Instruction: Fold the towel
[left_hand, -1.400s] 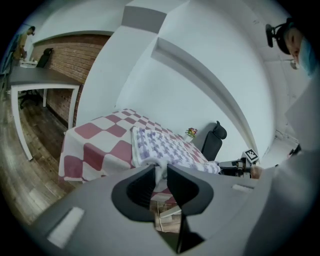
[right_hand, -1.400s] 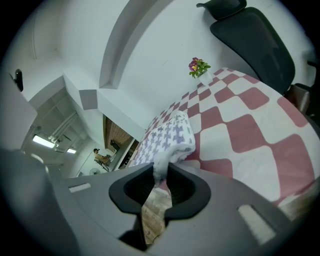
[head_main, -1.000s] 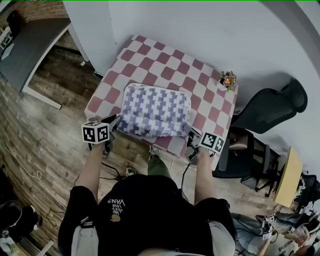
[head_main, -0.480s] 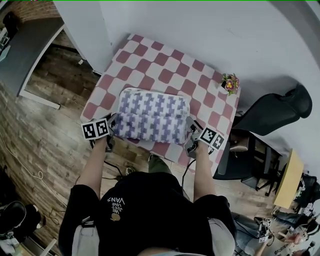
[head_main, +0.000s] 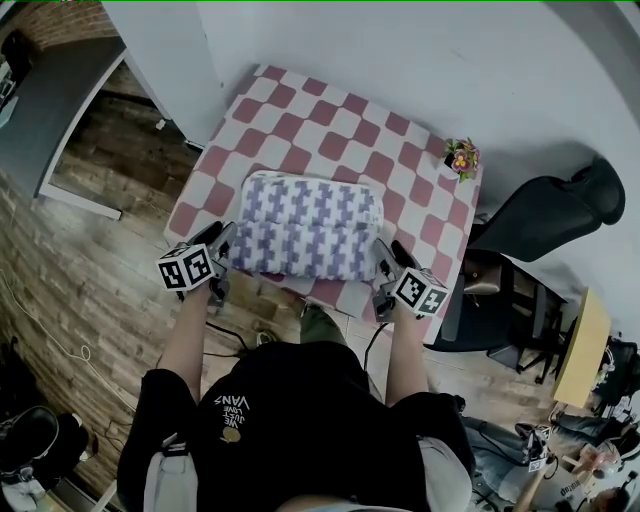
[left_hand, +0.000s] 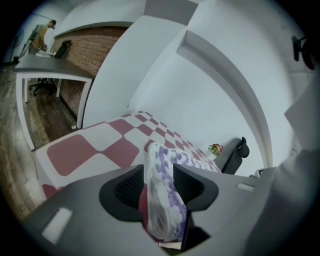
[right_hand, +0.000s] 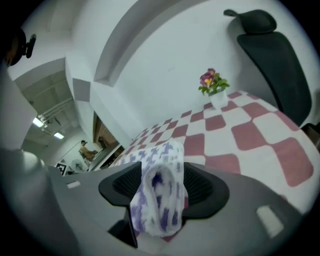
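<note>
A white towel with purple blocks (head_main: 310, 225) lies folded on the red-and-white checkered table (head_main: 300, 120), its thick near edge toward me. My left gripper (head_main: 222, 242) is at the towel's near left corner. Its jaws are opening, and the folded edge (left_hand: 165, 165) still lies between them, with a gap showing beside one pad. My right gripper (head_main: 388, 258) is at the near right corner. Its jaws are opening wide, and the rolled towel end (right_hand: 160, 170) sits loose between the pads. In their own views the grippers are the left gripper (left_hand: 159, 182) and the right gripper (right_hand: 161, 190).
A small pot of flowers (head_main: 460, 158) stands at the table's far right corner. A black office chair (head_main: 545, 215) is to the right of the table, and a grey desk (head_main: 50, 100) to the far left. The near table edge runs just under both grippers.
Both grippers' jaws have spread apart round the towel's near corners. Both hands have drawn back a little toward me. The towel lies flat in its folded shape.
</note>
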